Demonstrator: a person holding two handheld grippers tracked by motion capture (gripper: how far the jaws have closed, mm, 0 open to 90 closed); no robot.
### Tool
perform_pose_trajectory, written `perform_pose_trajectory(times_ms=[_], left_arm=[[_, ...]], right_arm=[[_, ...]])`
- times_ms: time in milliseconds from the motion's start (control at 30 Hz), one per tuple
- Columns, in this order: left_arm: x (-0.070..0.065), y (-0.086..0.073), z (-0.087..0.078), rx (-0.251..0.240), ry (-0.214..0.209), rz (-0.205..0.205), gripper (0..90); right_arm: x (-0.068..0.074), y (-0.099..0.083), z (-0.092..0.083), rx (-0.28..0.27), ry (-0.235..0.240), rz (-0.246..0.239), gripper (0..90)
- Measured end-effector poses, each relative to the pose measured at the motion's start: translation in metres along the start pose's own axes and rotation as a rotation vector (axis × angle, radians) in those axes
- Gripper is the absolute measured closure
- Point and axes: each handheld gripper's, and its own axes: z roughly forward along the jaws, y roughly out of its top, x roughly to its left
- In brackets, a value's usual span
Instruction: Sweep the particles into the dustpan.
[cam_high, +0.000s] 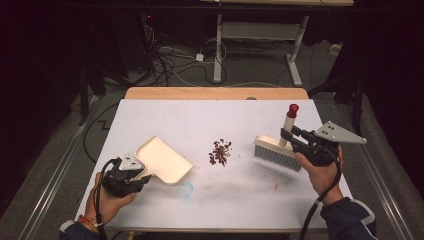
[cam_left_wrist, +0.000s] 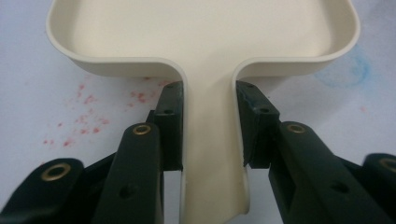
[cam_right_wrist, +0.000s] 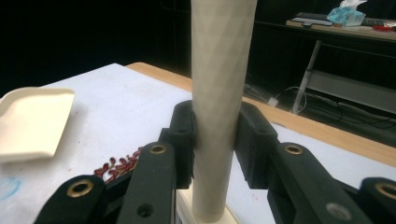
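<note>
the left gripper (cam_left_wrist: 208, 126) has its jaws pinched on the flat handle of the cream dustpan (cam_left_wrist: 201, 42), one pad on each side just below where the handle widens into the pan. in the high view that left gripper (cam_high: 131, 172) sits near the bench's near left corner, held by the left hand (cam_high: 107, 197), and the dustpan (cam_high: 162, 159) lies flat on the white bench top (cam_high: 210, 200) with its open lip turned toward the far left.

the right gripper (cam_right_wrist: 215, 140) clamps its jaws on the round beige handle of the hand brush (cam_right_wrist: 219, 70), which stands upright between the pads. from above, the right gripper (cam_high: 295, 137) is close to the bench's right edge, held by the right hand (cam_high: 320, 172); the hand brush (cam_high: 277, 152) rests with its grey bristles down on the bench top, its handle tilted up and away and ending in a red cap (cam_high: 293, 109).

between dustpan and brush, about mid-bench, lies a small heap of dark red beans (cam_high: 220, 151), apart from both. the beans (cam_right_wrist: 116, 165) also show just left of the right gripper's jaws. faint red specks (cam_left_wrist: 84, 116) mark the surface to the left of the dustpan handle, and a pale blue ring stain (cam_high: 186, 190) sits toward the near edge, just beside the dustpan.
</note>
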Motion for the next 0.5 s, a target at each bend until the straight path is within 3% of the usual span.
perform_pose_trajectory(times_ms=[167,233,267,300,367,400,500], left_arm=[[-0.008,0.002,0.006,0.017,-0.028,0.035,64.6],[-0.013,0.003,0.008,0.024,-0.031,0.048,64.6],[-0.014,0.004,0.010,0.028,-0.039,0.052,64.6],[-0.016,0.005,0.011,0.034,-0.047,0.061,64.6],[-0.020,0.006,0.014,0.045,-0.048,0.078,64.6],[-0.022,0.007,0.015,0.051,-0.052,0.085,64.6],[-0.025,0.009,0.018,0.056,-0.063,0.096,64.6]], right_arm=[[0.001,0.014,0.031,0.020,-0.020,-0.028,70.5],[0.001,0.017,0.036,0.019,-0.028,-0.029,70.5],[0.000,0.021,0.047,0.010,-0.037,-0.014,70.5],[0.000,0.021,0.047,0.010,-0.037,-0.014,70.5],[-0.002,0.024,0.065,0.002,-0.038,0.006,70.6],[-0.002,0.024,0.065,0.002,-0.038,0.006,70.6],[-0.002,0.027,0.089,0.006,-0.015,0.000,70.6]])
